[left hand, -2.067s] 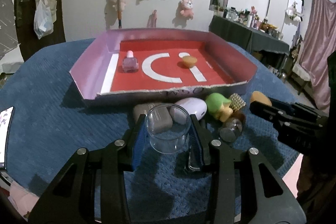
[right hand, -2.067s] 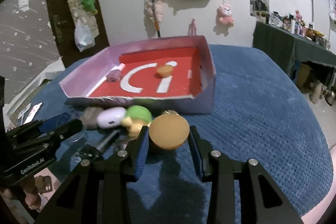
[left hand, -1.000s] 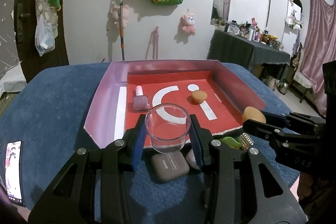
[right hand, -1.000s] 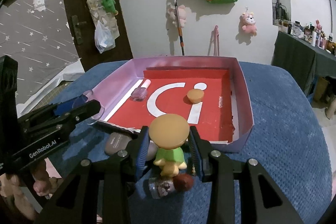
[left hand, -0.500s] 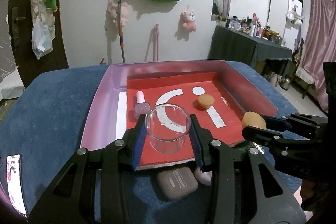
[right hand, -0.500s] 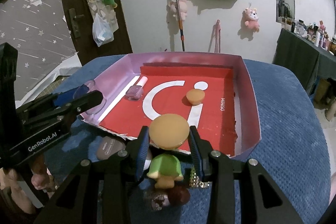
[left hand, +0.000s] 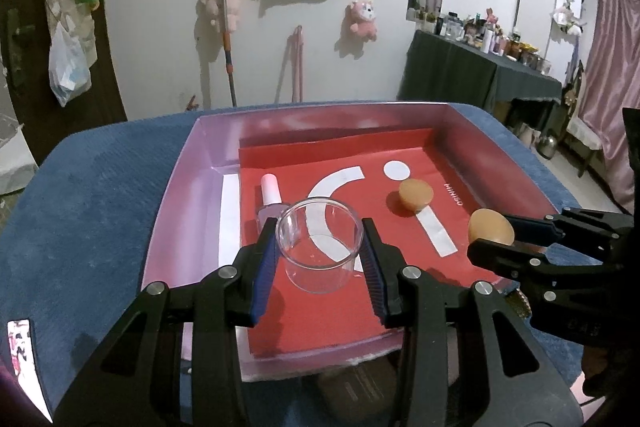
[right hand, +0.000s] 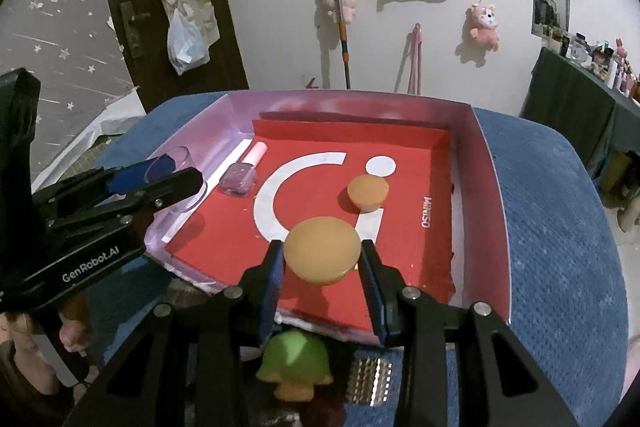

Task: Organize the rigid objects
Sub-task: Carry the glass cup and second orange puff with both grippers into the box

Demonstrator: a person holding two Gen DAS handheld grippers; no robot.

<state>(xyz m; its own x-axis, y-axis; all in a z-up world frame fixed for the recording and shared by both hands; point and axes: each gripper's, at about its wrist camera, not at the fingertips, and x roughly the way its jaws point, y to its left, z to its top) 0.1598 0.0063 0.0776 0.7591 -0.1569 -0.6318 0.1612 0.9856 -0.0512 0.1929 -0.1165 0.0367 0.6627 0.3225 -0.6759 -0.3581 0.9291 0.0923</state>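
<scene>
My left gripper (left hand: 319, 259) is shut on a clear glass cup (left hand: 318, 245) and holds it over the front left of the red-floored pink tray (left hand: 188, 187). My right gripper (right hand: 322, 267) is shut on an orange round disc (right hand: 322, 255) above the tray's (right hand: 496, 211) front part. Inside the tray lie a pink nail polish bottle (left hand: 271, 197) (right hand: 244, 173) and a second orange disc (left hand: 415, 195) (right hand: 367, 191). The right gripper with its disc (left hand: 490, 227) shows at the right of the left wrist view. The left gripper with the cup (right hand: 176, 167) shows at the left of the right wrist view.
The tray rests on a blue textured cloth (right hand: 560, 227). In front of the tray lie a green-capped toy figure (right hand: 294, 363), a small gold studded piece (right hand: 368, 381) and a brown earbud case (left hand: 356, 387). A phone (left hand: 20, 355) lies at the left edge.
Both grippers have lifted their objects off the cloth and moved forward over the tray. The cup and the disc now hang above the red floor instead of in front of the tray.
</scene>
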